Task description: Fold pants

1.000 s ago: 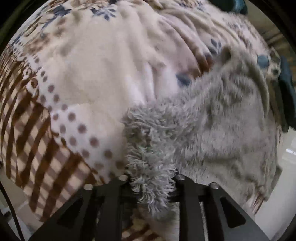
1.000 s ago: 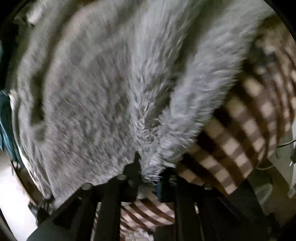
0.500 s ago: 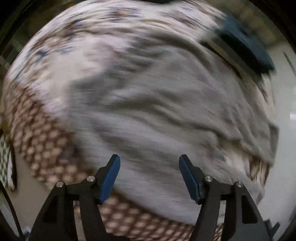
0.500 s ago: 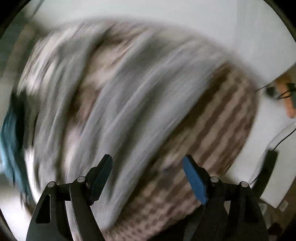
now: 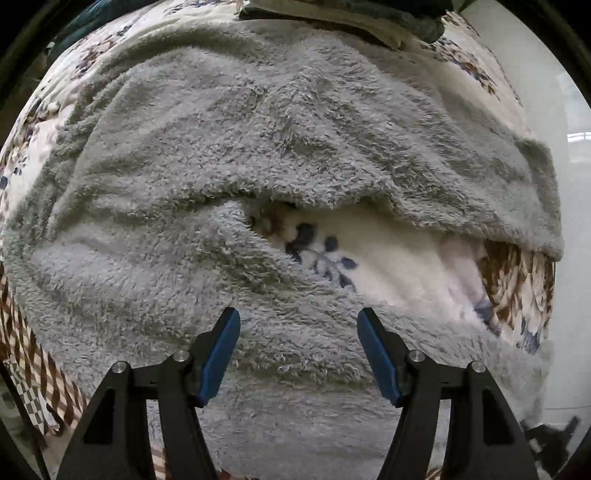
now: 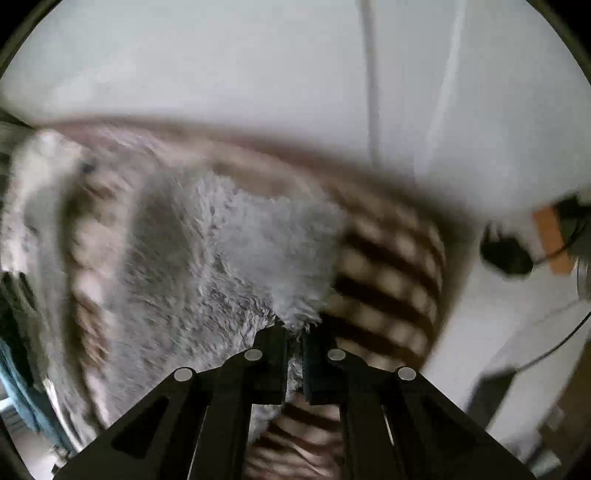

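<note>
The grey fluffy pants (image 5: pixel 258 147) lie spread on a patterned blanket and fill the left wrist view, with a strip of blanket showing between the two legs. My left gripper (image 5: pixel 299 343) hovers over the nearer leg, open, its blue pads (image 5: pixel 221 350) apart with nothing pinched. In the blurred right wrist view, my right gripper (image 6: pixel 294 328) is shut on a tuft at the edge of the pants (image 6: pixel 221 258), and grey fleece sticks out between the closed fingers.
The white blanket (image 5: pixel 388 266) has blue flowers, and its edge is brown-striped (image 6: pixel 388 288). Folded dark and cream clothes (image 5: pixel 332 18) lie beyond the pants. A black object (image 6: pixel 506 254) with a cable sits on the pale floor at right.
A second ago both grippers pinched fleece. Both then opened and swept across the pants. Now the left is open over a leg and the right has shut on the pants' edge.
</note>
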Motion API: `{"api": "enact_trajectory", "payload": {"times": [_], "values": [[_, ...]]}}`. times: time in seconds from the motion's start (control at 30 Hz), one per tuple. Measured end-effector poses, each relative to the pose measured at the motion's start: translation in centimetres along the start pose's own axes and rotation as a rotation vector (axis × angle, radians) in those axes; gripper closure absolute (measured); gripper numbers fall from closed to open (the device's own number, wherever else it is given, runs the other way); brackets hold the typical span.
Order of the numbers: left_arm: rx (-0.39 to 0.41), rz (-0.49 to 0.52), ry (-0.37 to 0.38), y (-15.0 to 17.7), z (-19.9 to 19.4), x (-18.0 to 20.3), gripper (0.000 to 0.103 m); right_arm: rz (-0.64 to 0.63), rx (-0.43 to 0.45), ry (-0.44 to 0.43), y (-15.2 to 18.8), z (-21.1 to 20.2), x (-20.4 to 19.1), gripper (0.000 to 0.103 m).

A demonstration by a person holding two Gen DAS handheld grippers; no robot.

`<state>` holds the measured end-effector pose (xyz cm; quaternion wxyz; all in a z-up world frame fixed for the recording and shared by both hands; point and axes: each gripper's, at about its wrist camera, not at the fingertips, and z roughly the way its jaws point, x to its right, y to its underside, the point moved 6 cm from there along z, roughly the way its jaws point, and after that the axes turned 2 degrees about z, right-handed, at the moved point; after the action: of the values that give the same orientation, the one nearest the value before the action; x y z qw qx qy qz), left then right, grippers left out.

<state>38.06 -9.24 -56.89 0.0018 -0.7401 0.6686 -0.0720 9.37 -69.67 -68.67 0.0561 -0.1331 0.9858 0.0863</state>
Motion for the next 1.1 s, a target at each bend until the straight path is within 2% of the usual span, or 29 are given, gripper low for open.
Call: {"api": "enact_trajectory", "payload": {"times": [0.07,0.1,0.13,0.2,0.27,0.3,0.33,0.43,0.47,0.53,0.63,0.67,0.7,0.77,0.87,0.97,1.03,1.1], "values": [[-0.017,-0.005,0.006,0.1,0.4,0.1,0.039,-0.056,-0.159,0.054,0.8,2.4,0.1,0.081],[-0.024,-0.006,0.009,0.2,0.6,0.4,0.039,-0.105,-0.163,0.096,0.9,2.2,-0.2,0.068],[-0.032,-0.007,0.016,0.2,0.6,0.3,0.039,-0.158,-0.115,0.154,0.8,0.9,-0.6,0.061],[-0.048,0.009,0.038,0.3,0.8,1.3,0.039,-0.211,-0.031,0.195,0.9,-1.8,-2.0,0.061],[-0.069,0.043,0.062,0.5,1.1,2.4,0.039,-0.302,0.068,0.164,1.2,-4.9,-4.9,0.061],[-0.08,0.065,0.078,0.6,1.3,3.2,0.039,-0.367,0.082,0.136,1.4,-5.5,-6.7,0.056],[-0.089,0.098,0.089,0.7,1.5,4.1,0.039,-0.463,0.067,0.101,1.9,-5.7,-8.4,0.047],[-0.135,0.185,0.117,1.4,2.4,6.2,0.039,-0.928,-0.071,0.103,6.3,-2.7,-15.2,0.046],[-0.149,0.21,0.12,1.7,2.7,6.7,0.039,-1.042,-0.095,0.141,8.2,-1.0,-18.2,0.046],[-0.187,0.241,0.126,2.2,3.1,7.4,0.039,-1.257,-0.176,0.201,11.6,1.5,-20.2,0.046],[-0.25,0.203,0.171,3.5,3.6,7.8,0.039,-1.469,-0.29,0.283,14.7,5.0,-20.7,0.049],[-0.271,0.176,0.187,3.9,3.7,7.7,0.039,-1.499,-0.297,0.296,15.0,5.2,-20.5,0.057],[-0.292,0.149,0.198,4.4,3.8,7.6,0.039,-1.506,-0.282,0.31,14.9,5.4,-20.6,0.096],[-0.313,0.081,0.248,5.0,3.0,7.5,0.039,-1.416,-0.26,0.238,13.8,4.5,-21.6,0.098],[-0.308,0.008,0.299,5.4,1.7,7.4,0.039,-1.241,-0.168,0.092,10.5,0.9,-23.2,0.099],[-0.337,-0.105,0.375,5.6,2.2,7.7,0.039,-1.159,-0.075,0.058,7.9,-0.9,-24.4,0.102],[-0.359,-0.208,0.432,4.8,4.0,8.1,0.039,-1.102,-0.085,0.033,6.3,-0.8,-25.2,0.102],[-0.382,-0.25,0.431,3.8,5.9,8.6,0.039,-1.078,-0.104,0.026,5.2,-0.4,-25.9,0.102]]}}
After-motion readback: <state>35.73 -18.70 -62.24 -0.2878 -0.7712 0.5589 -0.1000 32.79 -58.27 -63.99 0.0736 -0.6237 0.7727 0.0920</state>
